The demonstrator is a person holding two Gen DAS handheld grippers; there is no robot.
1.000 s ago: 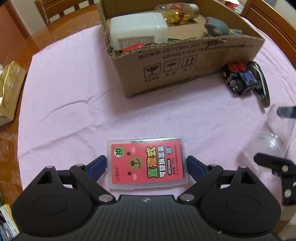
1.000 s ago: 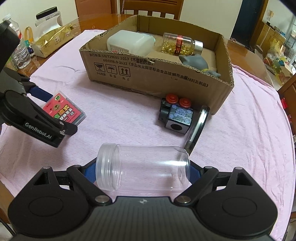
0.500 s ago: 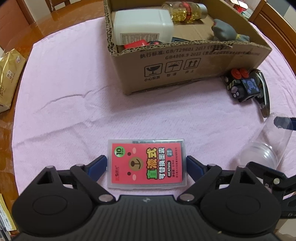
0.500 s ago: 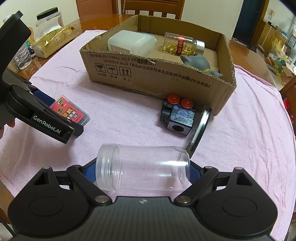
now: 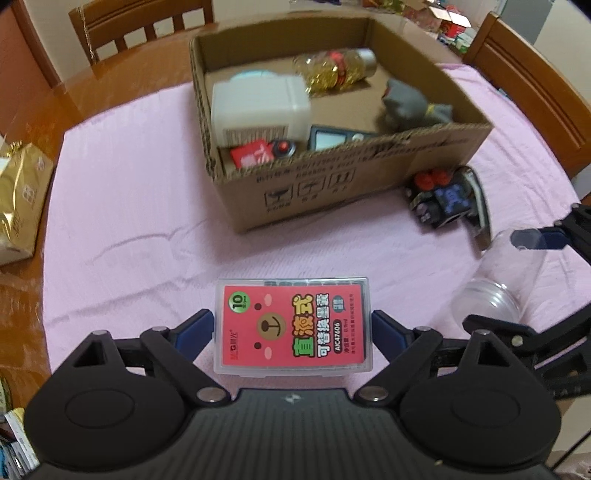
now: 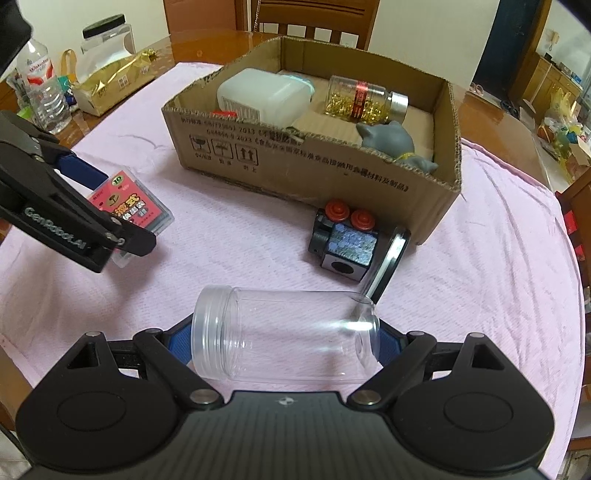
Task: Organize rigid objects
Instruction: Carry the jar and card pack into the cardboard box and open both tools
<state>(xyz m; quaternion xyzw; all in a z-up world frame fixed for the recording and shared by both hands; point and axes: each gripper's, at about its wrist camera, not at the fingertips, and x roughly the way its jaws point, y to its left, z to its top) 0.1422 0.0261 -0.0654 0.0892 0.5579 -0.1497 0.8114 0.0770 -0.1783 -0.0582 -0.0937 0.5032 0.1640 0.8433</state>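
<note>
A red-labelled clear plastic case (image 5: 293,326) sits crosswise between the blue pads of my left gripper (image 5: 293,324), which is shut on it and holds it just above the pink cloth (image 5: 140,229). In the right wrist view the same case (image 6: 129,206) hangs at the left. My right gripper (image 6: 284,339) is shut endwise on an empty clear jar (image 6: 288,332), its mouth to the left. The open cardboard box (image 6: 295,166) lies ahead. It holds a white bottle (image 6: 258,96), a bottle of gold capsules (image 6: 365,99) and a grey figure (image 6: 391,140).
A black cube toy with red buttons (image 6: 343,243) and a black-rimmed lid (image 6: 388,266) lie on the cloth by the box's front right corner. A gold tissue pack (image 6: 110,81) and a water bottle (image 6: 44,92) stand off the cloth at the left. Wooden chairs (image 5: 140,26) ring the table.
The left gripper has closed on the red case and lifted it off the cloth, so more of the box's inside shows. The right gripper and jar have stayed put.
</note>
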